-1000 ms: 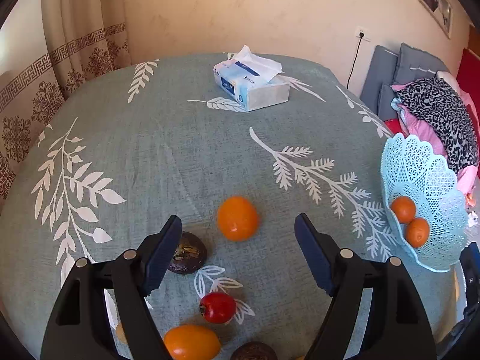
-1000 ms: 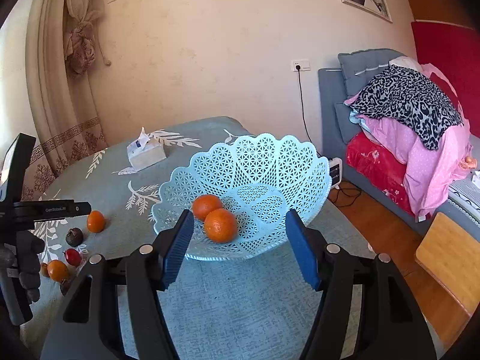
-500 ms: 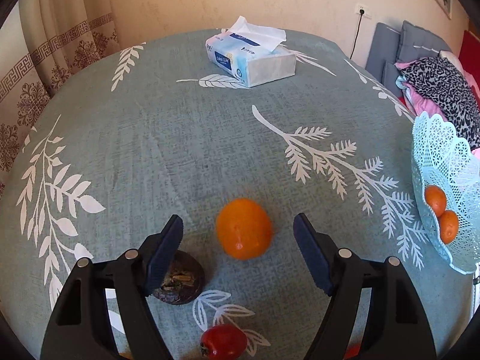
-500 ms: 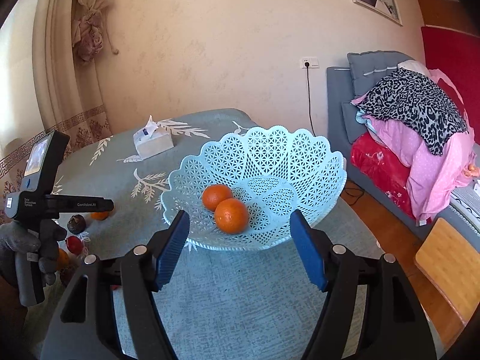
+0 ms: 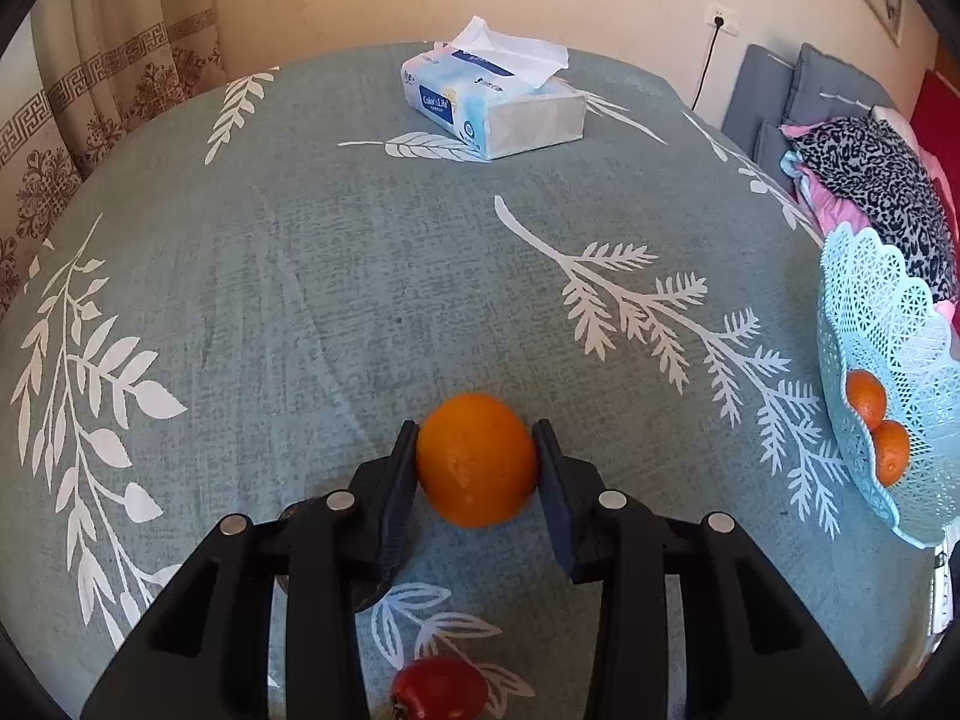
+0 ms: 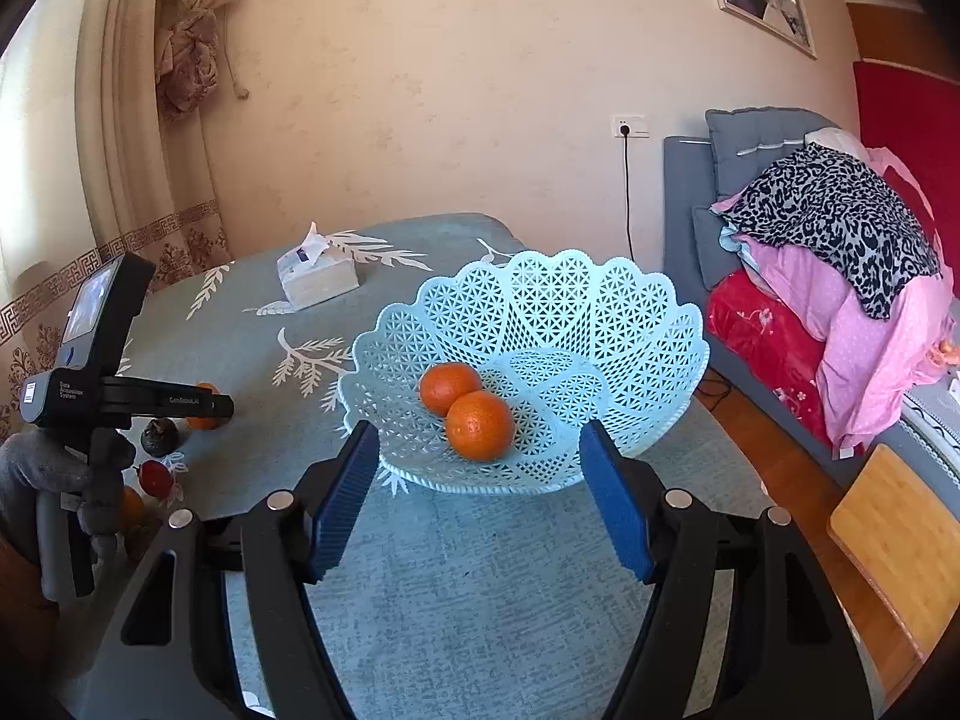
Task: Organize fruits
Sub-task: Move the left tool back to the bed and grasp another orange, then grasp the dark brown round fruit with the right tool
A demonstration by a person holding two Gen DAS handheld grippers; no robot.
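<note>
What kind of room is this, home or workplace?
Most likely a home living room: a cloth-covered table with a fruit basket, patterned curtains, and a sofa piled with bedding.

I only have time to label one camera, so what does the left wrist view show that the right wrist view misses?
Only the left wrist view shows the left gripper with its pads pressed on both sides of an orange.

Only the right wrist view shows the right gripper open and empty, plus the gloved hand holding the left tool.

Both show the lace basket with two oranges, the tissue box, and a red fruit.
</note>
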